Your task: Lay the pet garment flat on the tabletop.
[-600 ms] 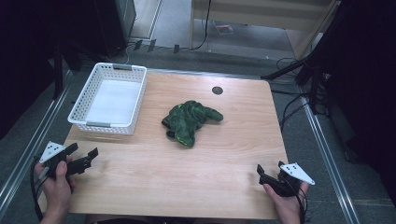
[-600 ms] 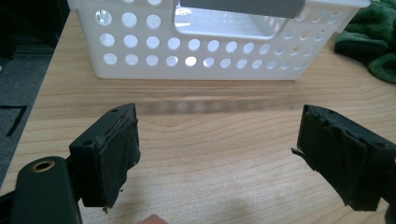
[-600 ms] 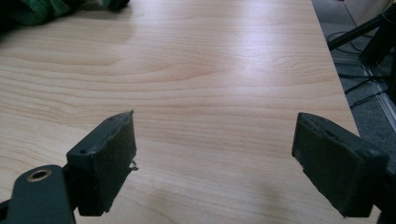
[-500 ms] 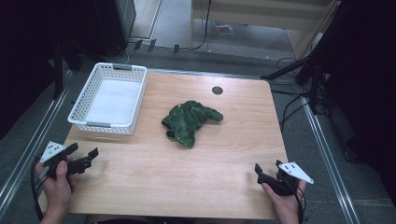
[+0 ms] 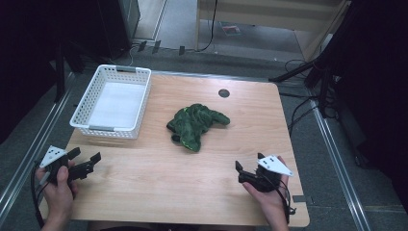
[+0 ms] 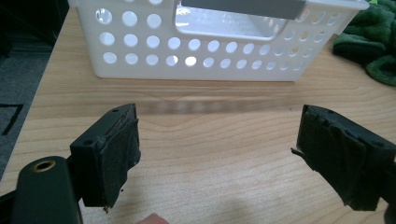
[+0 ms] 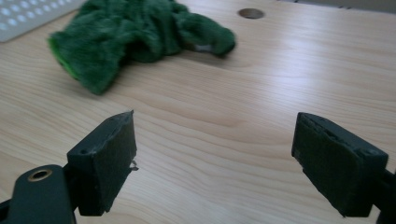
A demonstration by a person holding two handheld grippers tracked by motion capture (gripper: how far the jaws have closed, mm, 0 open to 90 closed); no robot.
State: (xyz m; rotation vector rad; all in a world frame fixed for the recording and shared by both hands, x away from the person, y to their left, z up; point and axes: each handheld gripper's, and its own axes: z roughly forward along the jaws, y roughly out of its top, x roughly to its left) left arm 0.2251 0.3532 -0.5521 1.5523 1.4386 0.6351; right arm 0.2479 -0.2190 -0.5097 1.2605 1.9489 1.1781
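We start at the left edge of the table (image 5: 159,187): the left gripper (image 5: 87,164) sits low near the front left corner, held in the left hand (image 5: 57,185), jaws spread wide with nothing between them. In the left gripper view its jaws stand far apart over bare wood, pointing at the near wall of the basket (image 6: 205,51) — close ahead, not touching.

The basket (image 5: 84,126) is white, perforated, and sits at the table's back left; we see nothing in it.

Middle of the table: the green cloth (image 5: 195,124), crumpled in a heap, lying flat on the wood just right of the basket, apart from it. Behind it, a small round hole (image 5: 223,93) in the tabletop.

Front right: the right gripper (image 5: 246,169), held in the right hand (image 5: 269,199), jaws also wide open and empty. It's near the cloth but clearly short of it. In the right gripper view the green cloth (image 7: 135,35) lies ahead and to the left of the jaws — bare wood between them.
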